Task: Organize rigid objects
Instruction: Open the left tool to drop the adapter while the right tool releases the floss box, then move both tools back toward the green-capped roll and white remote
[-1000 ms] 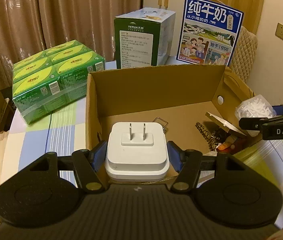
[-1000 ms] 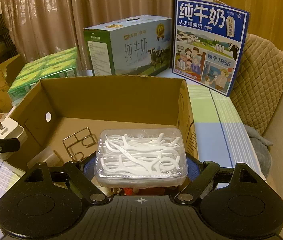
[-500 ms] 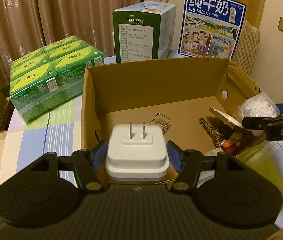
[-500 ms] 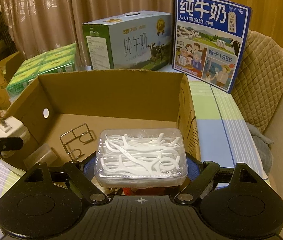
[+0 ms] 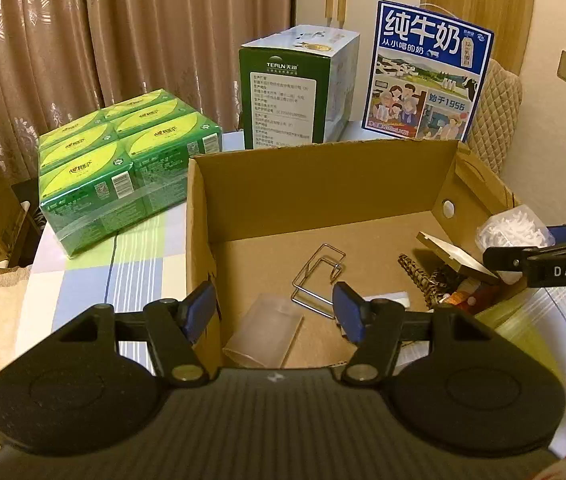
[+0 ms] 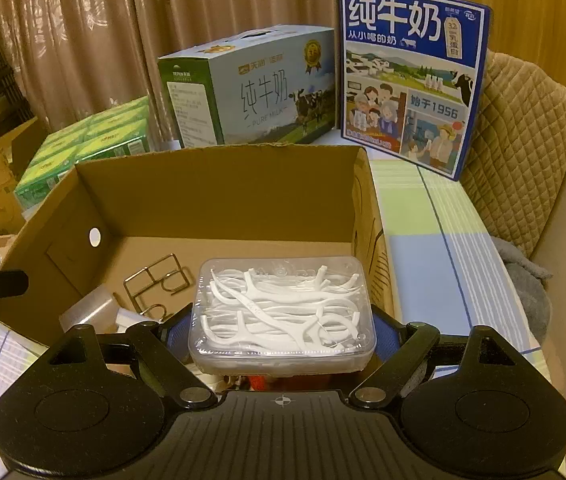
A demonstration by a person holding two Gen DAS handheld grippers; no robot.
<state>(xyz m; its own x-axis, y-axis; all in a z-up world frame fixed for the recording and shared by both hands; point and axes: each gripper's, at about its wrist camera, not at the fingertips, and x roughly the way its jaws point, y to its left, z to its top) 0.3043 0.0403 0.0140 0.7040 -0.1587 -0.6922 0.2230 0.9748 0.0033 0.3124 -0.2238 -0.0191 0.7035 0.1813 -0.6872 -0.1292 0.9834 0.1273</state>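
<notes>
- Right hand-held gripper [image 6: 283,336] is clamped on a clear plastic box of floss picks [image 6: 282,314], held over the near right part of the cardboard box [image 6: 219,184].
- Left hand-held gripper [image 5: 275,316] has jaws apart w/ nothing between them; it hangs over the box's near left corner.
- Step in hand, as I read it: set the floss box down inside. Best way: lower it flat onto a bare patch of floor by the right wall, clear of the wire rack [image 6: 159,284], then let go only once it's resting, so it doesn't tip or drop.
- Keep the left gripper out of the way; its fingers [image 5: 199,312] sit close to the left wall.
- Floss box: shallow, rounded corners, see-through lid, full of white picks lying jumbled. Rigid, light, prob. slippery on the sides.
- Also inside: a clear plastic piece [image 5: 263,336], a leopard-print clip [image 5: 423,280], other bits at right too small to tell.
- Table [image 6: 443,248] has a striped cloth; milk cartons [image 6: 251,88] behind.
</notes>
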